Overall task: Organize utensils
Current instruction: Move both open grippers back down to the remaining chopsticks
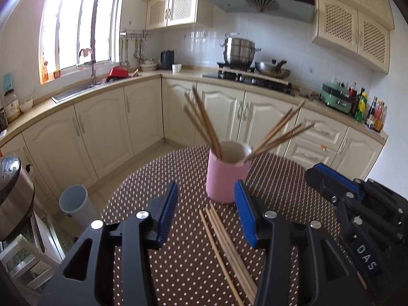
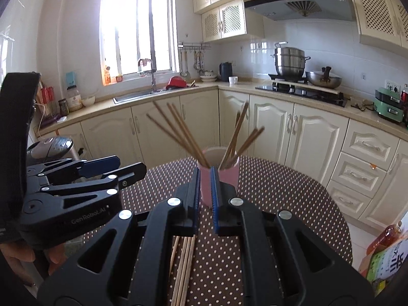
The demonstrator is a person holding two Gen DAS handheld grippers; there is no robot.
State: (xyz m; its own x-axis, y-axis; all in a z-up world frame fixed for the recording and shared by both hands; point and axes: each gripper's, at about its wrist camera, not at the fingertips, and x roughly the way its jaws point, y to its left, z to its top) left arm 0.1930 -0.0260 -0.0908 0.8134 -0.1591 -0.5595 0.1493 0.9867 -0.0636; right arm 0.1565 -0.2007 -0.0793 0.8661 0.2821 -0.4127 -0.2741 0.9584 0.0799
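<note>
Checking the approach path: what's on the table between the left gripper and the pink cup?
Only bare dotted brown tablecloth. In the left wrist view, the loose wooden chopsticks lie under the open left gripper, short of the pink cylindrical cup.

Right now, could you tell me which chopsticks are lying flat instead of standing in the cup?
The pale chopsticks on the dotted table, in front of the pink cup; the darker ones stand inside it.

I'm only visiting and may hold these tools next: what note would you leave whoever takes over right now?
Left gripper: open, empty, above the loose chopsticks lying on the dotted table.
Right gripper: shut, nothing held, aimed at the pink cup.
Done: several chopsticks in the cup already stand upright in it.
Left: pick up the loose bundle and drop it into the cup.
</note>
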